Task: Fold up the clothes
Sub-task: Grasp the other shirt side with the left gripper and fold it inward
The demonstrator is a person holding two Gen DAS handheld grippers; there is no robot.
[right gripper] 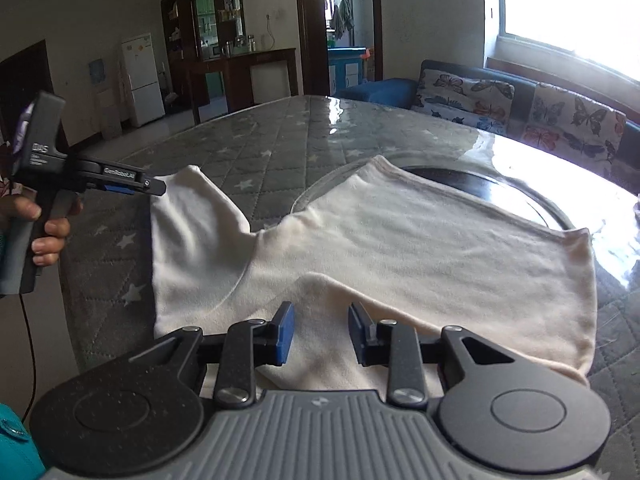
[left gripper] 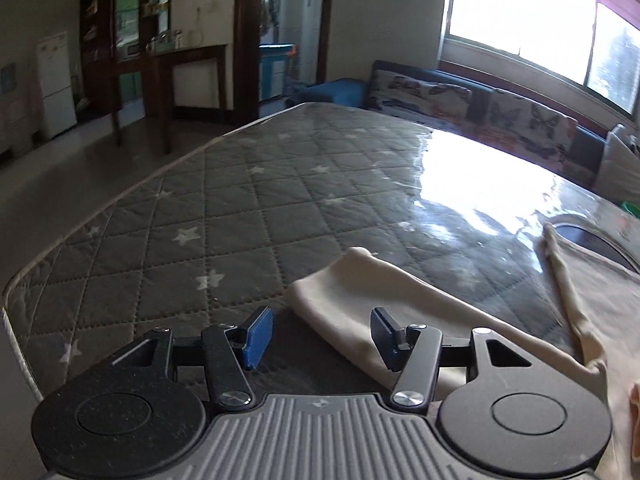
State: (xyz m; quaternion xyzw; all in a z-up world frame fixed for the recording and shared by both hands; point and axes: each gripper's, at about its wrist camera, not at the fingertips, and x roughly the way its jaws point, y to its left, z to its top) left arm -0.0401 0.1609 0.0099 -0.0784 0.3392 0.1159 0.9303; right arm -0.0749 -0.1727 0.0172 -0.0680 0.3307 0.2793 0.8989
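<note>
Mostly flat, cream shirt [right gripper: 400, 248] w/ one sleeve out on quilted star bench [left gripper: 200, 200]; both hand-held grippers, left [left gripper: 322, 334] marked "GenRobot.AI" & right [right gripper: 321, 334], gape empty.

Garment [right gripper: 400, 248] flat on mattress [left gripper: 224, 200]; sofa [right gripper: 520, 108] behind, fridge [right gripper: 142, 80] far left.

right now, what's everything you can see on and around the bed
garment: one, cream, spread on the mattress, one sleeve reaching left
mattress: one, grey quilted with white stars
sofa: one, blue with butterfly-print cushions, under the window
fridge: one, white, against the far wall
cabinet: one, dark wood, beside the doorway
left gripper: black, blue fingers open over the sleeve edge
right gripper: black, open above the garment's near part
left hand: holding the left gripper's handle
</note>
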